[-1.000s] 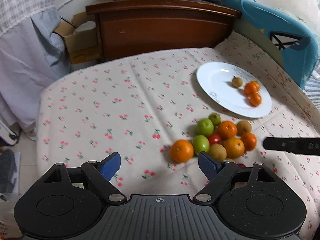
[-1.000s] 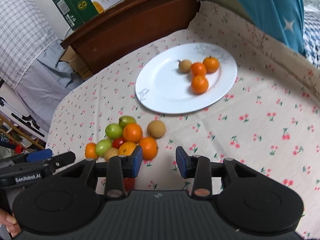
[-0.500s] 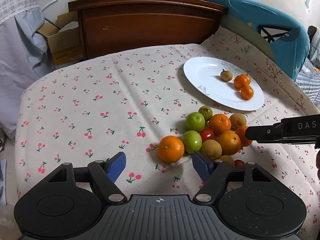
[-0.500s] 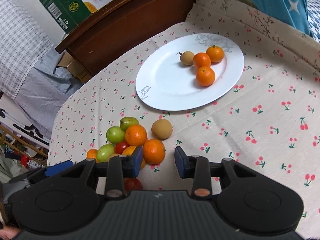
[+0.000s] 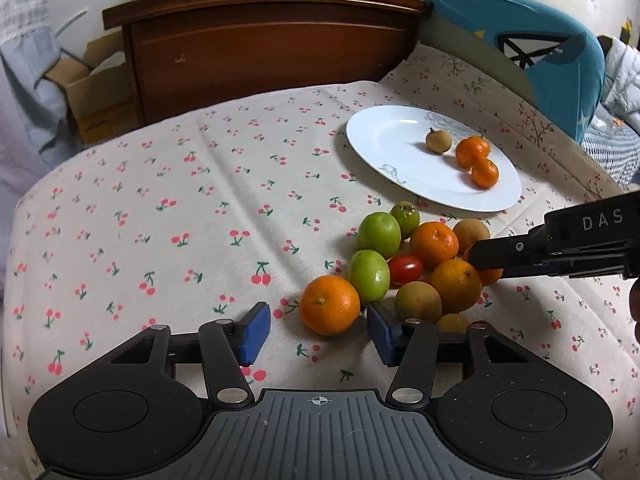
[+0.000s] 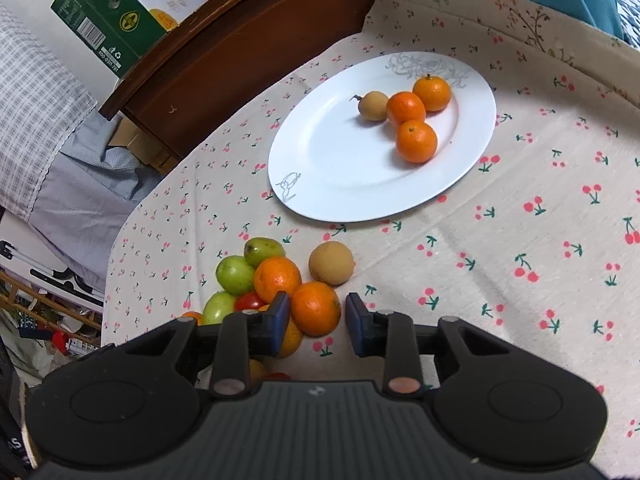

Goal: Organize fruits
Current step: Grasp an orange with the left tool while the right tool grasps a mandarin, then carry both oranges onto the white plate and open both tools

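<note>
Both tongs gape: my right tongs (image 6: 313, 320) straddle an orange (image 6: 316, 308); I should close gently, centred, then carry it to the plate (image 6: 320, 184).

**Fruit heap before the plate, 4 pieces already on it**

On the counter (image 5: 168, 208) a plate (image 6: 340, 168) sits toward the far right, ahead of a wooden headboard (image 5: 260, 52). On the plate lie 4 fruits: 3 touching in a cluster (image 6: 416, 120), 1 (image 6: 373, 106) just to their left. Nearer than the plate, a heap of fruit (image 5: 404, 264) rests on the counter. 1 fruit (image 5: 330, 305) sits at the heap's near-left edge, between the fingers of the left gripper (image 5: 318, 332). Another (image 6: 316, 308), at the heap's right side, lies between the fingers of the right gripper (image 6: 316, 326).
</note>
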`<state>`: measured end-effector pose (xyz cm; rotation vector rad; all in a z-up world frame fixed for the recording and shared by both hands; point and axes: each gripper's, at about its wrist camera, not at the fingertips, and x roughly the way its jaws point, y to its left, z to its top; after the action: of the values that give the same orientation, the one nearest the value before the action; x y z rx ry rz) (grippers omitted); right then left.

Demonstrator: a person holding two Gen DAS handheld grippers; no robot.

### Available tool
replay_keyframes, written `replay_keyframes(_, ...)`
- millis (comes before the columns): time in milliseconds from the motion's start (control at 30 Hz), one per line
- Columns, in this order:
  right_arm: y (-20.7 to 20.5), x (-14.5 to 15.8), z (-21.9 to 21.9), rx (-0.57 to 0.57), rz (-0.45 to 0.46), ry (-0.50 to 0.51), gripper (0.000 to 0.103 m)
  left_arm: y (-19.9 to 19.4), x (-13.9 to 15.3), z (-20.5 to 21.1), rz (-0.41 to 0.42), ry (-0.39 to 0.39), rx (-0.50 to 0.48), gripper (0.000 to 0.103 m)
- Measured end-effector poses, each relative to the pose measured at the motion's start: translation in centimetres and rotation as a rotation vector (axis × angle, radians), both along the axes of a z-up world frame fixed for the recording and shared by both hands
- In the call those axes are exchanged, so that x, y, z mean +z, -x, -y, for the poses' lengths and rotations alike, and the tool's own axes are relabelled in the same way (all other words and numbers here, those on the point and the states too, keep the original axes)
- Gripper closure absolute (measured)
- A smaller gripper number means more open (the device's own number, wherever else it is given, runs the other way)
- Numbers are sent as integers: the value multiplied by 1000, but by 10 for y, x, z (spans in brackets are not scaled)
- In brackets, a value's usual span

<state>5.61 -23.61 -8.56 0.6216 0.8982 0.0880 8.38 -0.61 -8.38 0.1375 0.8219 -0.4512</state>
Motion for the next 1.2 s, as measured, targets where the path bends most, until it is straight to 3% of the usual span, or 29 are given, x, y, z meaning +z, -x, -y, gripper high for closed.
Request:
replay_keyframes(167,-1,-1,2,-12,-12,-11,74,-4,1,-3,-11,42,7,54)
replay_keyframes(400,-2,-3,3,-15,-16,-16,74,-5,-1,2,9,38,-9,55)
replay_keyframes(467,-2,-3,2,-10,-13,-18,76,-5,-1,4,5,48,-23,67)
replay_keyframes(567,-2,-1,3,-8,-14,-10,76,-2,0,6,7,36,-39,73)
replay_keyframes(1067,6,13,6,4,14,-14,76,15,18,6,37,37,-34,74)
replay_keyframes(1200,9,22,8,7,36,-22,76,17,29,7,51,77,-32,74)
